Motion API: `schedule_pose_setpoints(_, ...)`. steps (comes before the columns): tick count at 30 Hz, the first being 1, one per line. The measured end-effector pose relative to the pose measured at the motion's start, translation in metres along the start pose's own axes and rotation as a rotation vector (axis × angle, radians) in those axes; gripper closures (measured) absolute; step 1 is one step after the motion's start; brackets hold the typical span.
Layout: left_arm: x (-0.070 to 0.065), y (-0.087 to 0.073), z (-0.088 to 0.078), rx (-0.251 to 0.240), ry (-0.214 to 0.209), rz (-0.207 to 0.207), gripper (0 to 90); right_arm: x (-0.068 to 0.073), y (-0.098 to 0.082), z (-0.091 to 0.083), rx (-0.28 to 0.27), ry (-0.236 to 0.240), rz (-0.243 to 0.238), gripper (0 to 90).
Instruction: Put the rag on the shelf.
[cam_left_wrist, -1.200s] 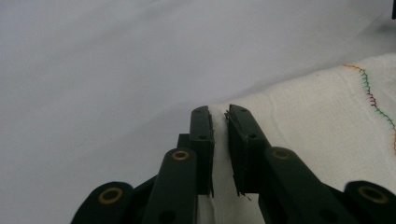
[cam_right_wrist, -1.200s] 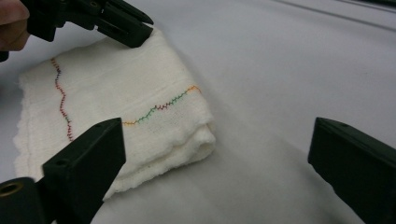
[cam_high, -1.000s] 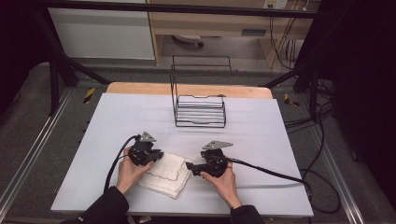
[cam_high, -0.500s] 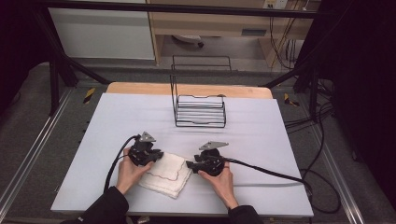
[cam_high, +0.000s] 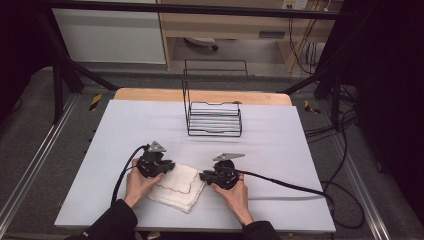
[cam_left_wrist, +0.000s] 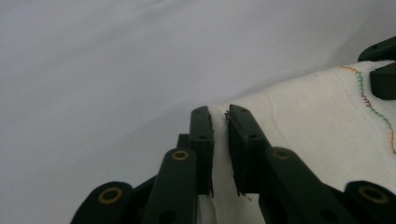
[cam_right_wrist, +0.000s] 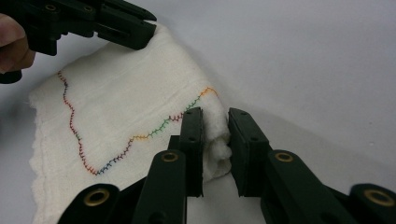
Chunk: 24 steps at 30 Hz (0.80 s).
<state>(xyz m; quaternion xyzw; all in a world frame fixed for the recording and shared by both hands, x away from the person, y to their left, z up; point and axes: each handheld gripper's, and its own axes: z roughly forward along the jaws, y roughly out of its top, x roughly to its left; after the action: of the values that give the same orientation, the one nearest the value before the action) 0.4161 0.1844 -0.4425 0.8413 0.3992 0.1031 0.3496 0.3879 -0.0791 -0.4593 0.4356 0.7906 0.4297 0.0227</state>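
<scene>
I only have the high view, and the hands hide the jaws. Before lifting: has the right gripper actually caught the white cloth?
Observer: Yes. The right gripper has just been closing, and its pads pinch a bunched fold of the white cloth.
Operator: And the left one?
Observer: The left gripper is shut on the cloth's edge, with fabric squeezed between its pads.
Operator: Any marking to orient by?
Observer: A wavy multicoloured stitched line runs across the cloth.
</scene>
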Motion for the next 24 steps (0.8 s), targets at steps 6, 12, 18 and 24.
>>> schedule_pose_setpoints(6,0.006,-0.001,-0.001,-0.011,-0.039,-0.047,81.9,0.001,0.000,-0.001,-0.007,0.003,0.004,80.5)
schedule_pose_setpoints(12,0.008,-0.001,-0.012,-0.059,-0.056,-0.065,82.7,0.003,0.001,-0.005,-0.025,0.007,-0.007,81.4)
schedule_pose_setpoints(18,0.007,-0.002,-0.029,-0.126,-0.070,-0.071,83.1,0.007,0.005,-0.014,-0.064,0.028,-0.020,81.5)
schedule_pose_setpoints(24,0.004,-0.001,-0.042,-0.174,-0.060,-0.064,83.3,0.015,0.010,-0.023,-0.099,0.024,-0.069,81.7)
